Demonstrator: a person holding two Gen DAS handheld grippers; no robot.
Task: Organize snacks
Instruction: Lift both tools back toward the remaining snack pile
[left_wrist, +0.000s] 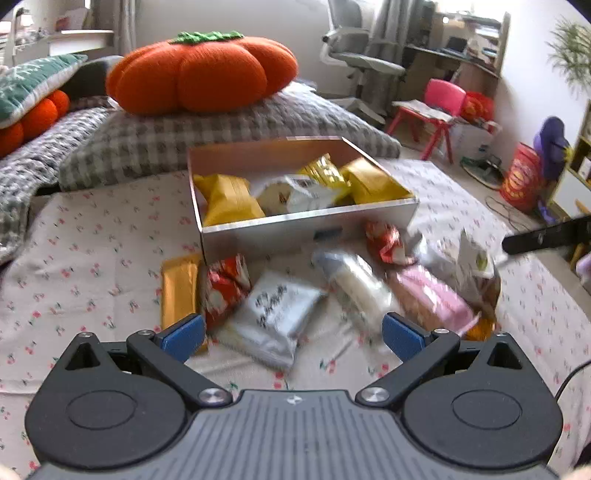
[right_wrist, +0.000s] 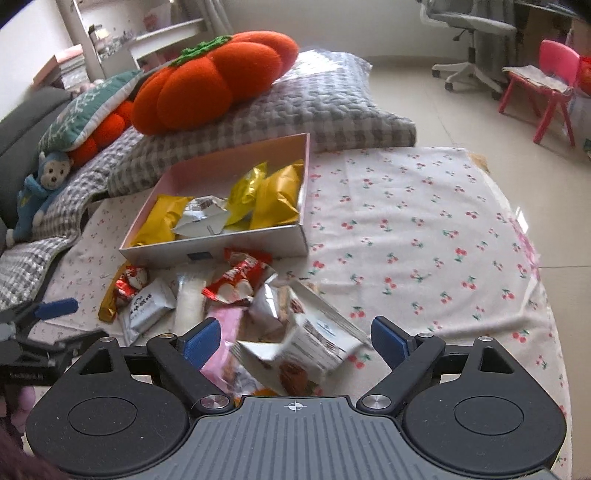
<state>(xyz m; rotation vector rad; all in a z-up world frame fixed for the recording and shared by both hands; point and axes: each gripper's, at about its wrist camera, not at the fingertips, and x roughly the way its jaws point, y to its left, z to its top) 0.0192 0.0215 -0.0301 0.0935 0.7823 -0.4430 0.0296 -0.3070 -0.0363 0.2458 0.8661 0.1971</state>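
Hovering over loose snacks on the cherry-print sheet (right_wrist: 406, 229), both tongs stand wide apart with nothing clamped. The left tongs (left_wrist: 293, 338) frame a silver packet (left_wrist: 271, 314), with a gold bar (left_wrist: 180, 291) just beside the left pad. The right tongs (right_wrist: 295, 343) straddle a white packet (right_wrist: 314, 343) lying against a pink packet (right_wrist: 225, 332). Beyond the pile, the open box (right_wrist: 218, 251) holds yellow packets (right_wrist: 279, 199) and a white one.
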